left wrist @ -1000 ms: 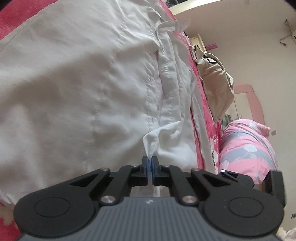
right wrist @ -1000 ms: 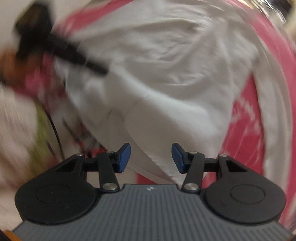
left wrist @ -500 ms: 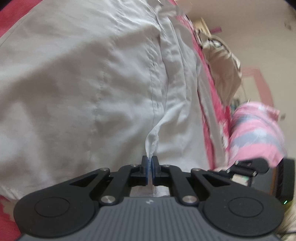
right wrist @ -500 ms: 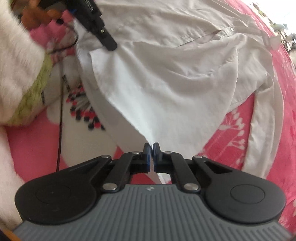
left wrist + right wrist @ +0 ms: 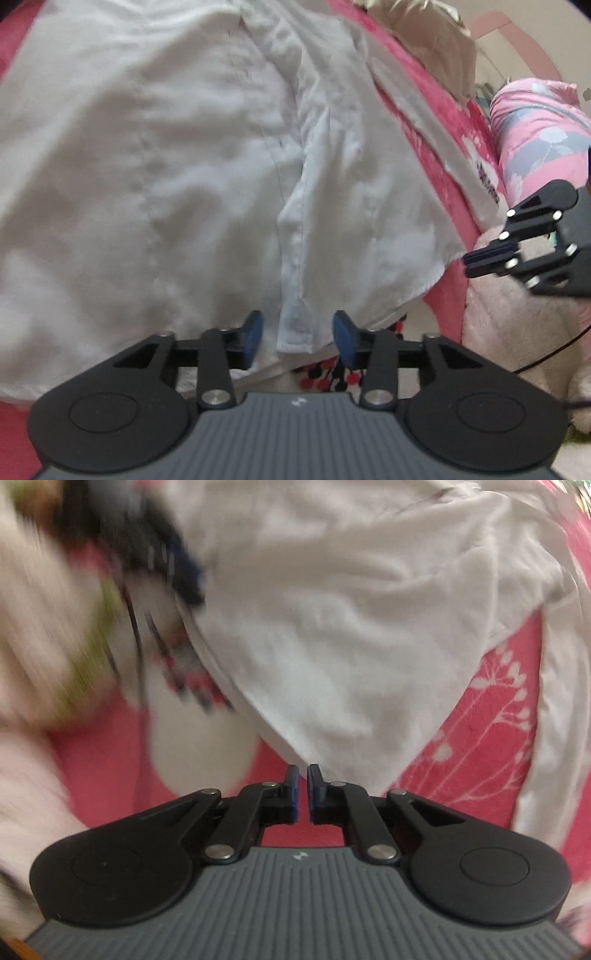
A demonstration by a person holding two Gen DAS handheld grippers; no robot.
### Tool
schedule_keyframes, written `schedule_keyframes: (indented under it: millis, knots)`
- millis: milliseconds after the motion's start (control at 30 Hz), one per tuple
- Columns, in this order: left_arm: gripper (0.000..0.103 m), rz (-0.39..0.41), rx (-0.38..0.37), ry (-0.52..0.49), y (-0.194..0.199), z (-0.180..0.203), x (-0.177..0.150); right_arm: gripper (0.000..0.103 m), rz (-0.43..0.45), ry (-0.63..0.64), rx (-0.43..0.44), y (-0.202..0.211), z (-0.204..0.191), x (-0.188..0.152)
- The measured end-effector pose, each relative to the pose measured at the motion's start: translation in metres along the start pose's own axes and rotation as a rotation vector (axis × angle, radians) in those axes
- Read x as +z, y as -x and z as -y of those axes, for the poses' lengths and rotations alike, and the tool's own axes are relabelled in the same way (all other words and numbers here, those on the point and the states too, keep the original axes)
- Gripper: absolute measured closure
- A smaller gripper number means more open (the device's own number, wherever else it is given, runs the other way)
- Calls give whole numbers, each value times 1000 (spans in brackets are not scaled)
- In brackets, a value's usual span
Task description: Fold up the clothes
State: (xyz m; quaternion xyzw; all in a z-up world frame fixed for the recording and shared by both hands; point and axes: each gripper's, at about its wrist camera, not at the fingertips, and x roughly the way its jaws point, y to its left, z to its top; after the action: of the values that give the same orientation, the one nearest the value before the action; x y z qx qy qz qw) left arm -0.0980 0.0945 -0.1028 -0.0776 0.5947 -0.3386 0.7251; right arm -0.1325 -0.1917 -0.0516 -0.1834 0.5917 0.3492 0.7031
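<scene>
A white button-up shirt point(image 5: 184, 155) lies spread on a pink floral bedspread point(image 5: 436, 122). My left gripper point(image 5: 298, 334) is open, its blue pads either side of the shirt's front placket hem point(image 5: 295, 325) without pinching it. In the right wrist view, my right gripper point(image 5: 303, 790) is shut on the pointed lower corner of the shirt point(image 5: 332, 664), with a thin gap left between the pads. It also appears at the right of the left wrist view as the right gripper point(image 5: 471, 260), at the shirt's edge. The left gripper point(image 5: 173, 568) shows blurred at upper left.
A beige garment point(image 5: 424, 40) lies at the far end of the bed. A pink and grey floral pillow point(image 5: 543, 125) sits to the right. A fuzzy pale sleeve point(image 5: 40, 635) and a thin black cable point(image 5: 546, 354) are near the bed's front edge.
My left gripper has opened and let go of the shirt's hem. The right gripper shut on the shirt's corner half a second ago and still grips it, now closer to the left gripper.
</scene>
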Motion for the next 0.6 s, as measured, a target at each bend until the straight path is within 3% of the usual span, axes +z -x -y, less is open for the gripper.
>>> schedule_keyframes:
  millis: [67,100,133,233,500,600]
  knots:
    - [52,34,-3,6,8,-1,3,96,115,-116,91,24,19,7]
    - [52,42,-5,17,8,-2,5,90,175,-171,123,34,29,12]
    - [53,50,-8,28,7,-2,8,82,239,-219,141,42,39,19]
    - [59,48,10,17,-1,2,12,74,387,-343,132,50,63,46]
    - [63,21,13,-44,-18,19,4,75,481,-256,-57,-6,73,151]
    - [63,22,17,-61,-19,21,4,76,455,-191,-148,-33,77,186]
